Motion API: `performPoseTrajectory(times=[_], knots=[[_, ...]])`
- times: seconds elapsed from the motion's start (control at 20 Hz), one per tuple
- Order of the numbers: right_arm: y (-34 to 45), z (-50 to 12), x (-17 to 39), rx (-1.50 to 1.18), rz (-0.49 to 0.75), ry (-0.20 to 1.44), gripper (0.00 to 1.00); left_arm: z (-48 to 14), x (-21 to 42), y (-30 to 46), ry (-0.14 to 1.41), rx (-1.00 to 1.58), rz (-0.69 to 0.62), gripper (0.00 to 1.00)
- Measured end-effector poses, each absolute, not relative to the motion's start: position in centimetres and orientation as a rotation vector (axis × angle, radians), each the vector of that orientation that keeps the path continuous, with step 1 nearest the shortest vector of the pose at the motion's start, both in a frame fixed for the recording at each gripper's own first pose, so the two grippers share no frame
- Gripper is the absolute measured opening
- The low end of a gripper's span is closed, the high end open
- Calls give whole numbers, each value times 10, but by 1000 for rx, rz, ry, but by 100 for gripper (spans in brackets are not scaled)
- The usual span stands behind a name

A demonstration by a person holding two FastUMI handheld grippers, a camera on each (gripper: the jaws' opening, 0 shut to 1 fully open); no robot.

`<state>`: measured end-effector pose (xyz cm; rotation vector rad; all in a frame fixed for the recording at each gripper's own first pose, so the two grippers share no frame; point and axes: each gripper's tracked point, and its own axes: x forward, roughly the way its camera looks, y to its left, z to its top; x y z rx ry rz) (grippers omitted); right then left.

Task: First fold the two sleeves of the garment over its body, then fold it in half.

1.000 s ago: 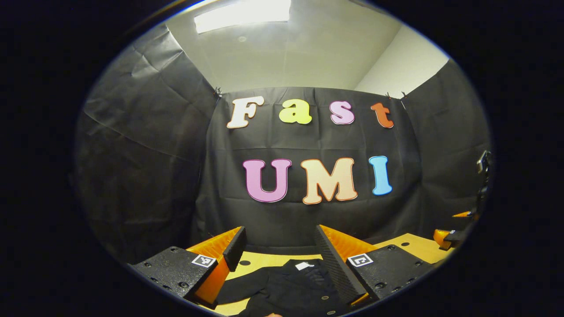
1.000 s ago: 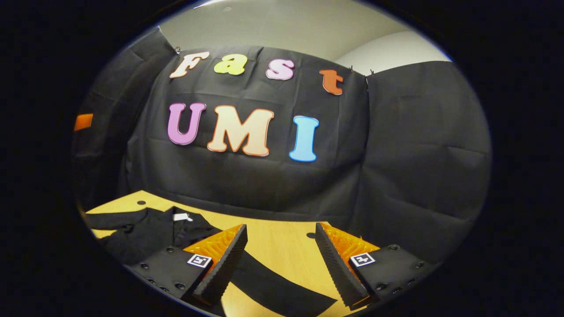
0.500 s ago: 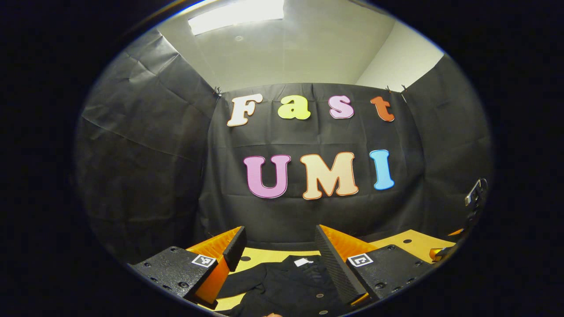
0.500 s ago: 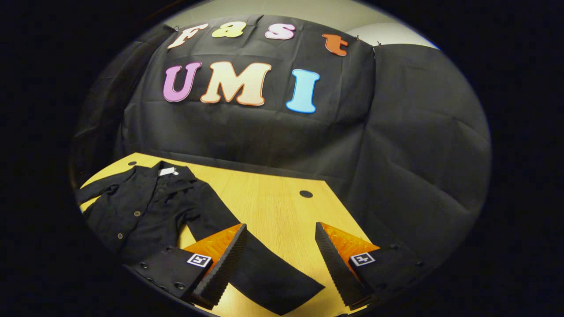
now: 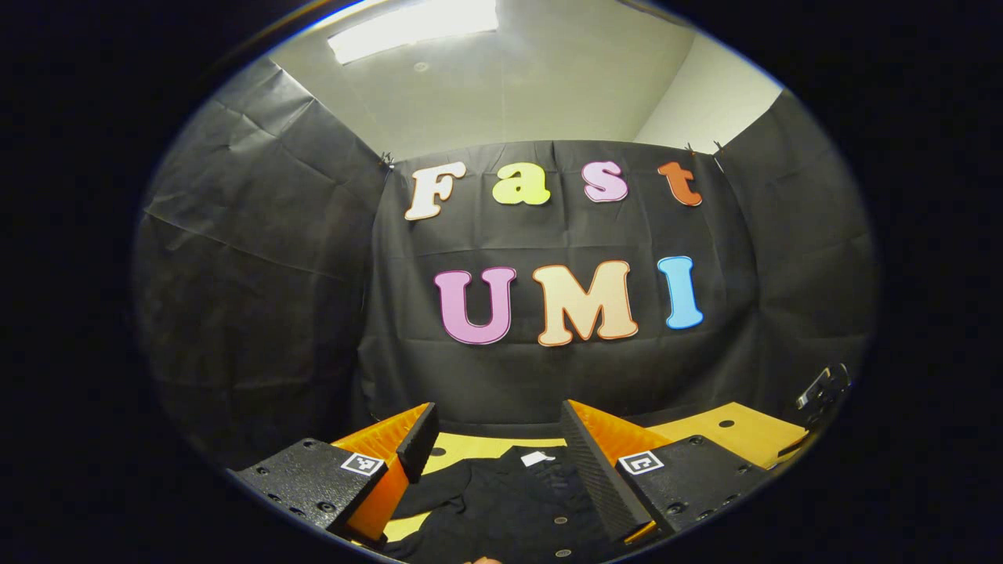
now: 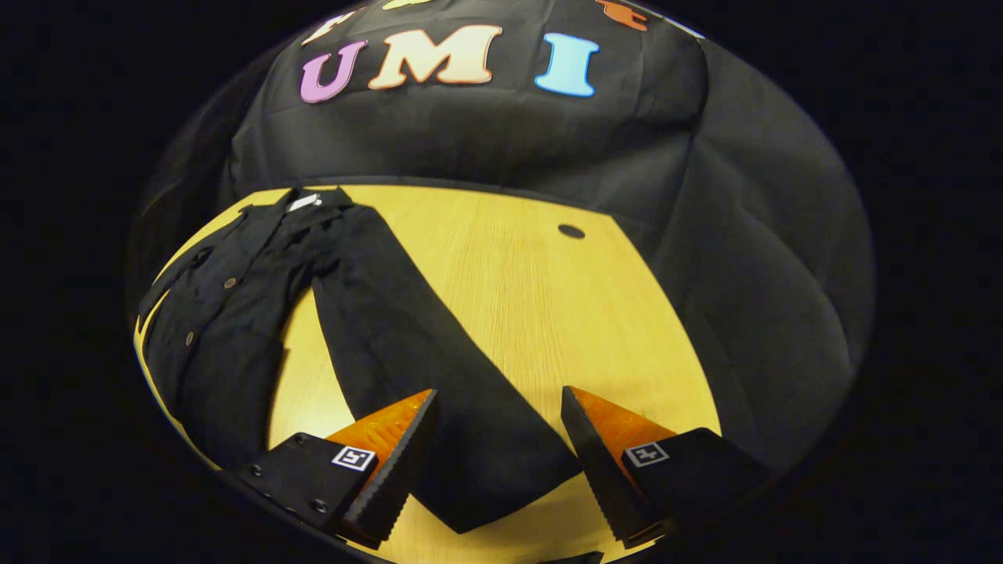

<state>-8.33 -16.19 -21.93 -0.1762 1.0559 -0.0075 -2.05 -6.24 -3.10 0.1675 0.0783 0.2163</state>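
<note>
Lying between right gripper (image 6: 497, 454) jaws: sleeve (image 6: 439, 376).

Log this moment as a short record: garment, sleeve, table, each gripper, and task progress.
garment: black buttoned garment lying flat on the table
sleeve: long sleeve spread out away from the body, its cuff end lying between the right gripper's fingers
table: light wooden table
left gripper: left gripper open, over the garment's collar area
right gripper: right gripper open, straddling the sleeve end, not closed on it
progress: this sleeve not yet folded
</note>
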Motion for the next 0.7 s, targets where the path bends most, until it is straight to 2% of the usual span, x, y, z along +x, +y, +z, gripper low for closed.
performPoseTrajectory(times=[0.45, 0.65, 0.7], knots=[[-159, -234, -96, -39, 10, 1224, 98, -32, -26, -59, 81, 181, 238, 92], [-147, -235, -92, -15, 39, 1217, 80, -37, -27, -52, 91, 164, 235, 92], [-144, -237, -94, -7, 41, 1213, 59, -39, -26, -49, 95, 159, 231, 92]])
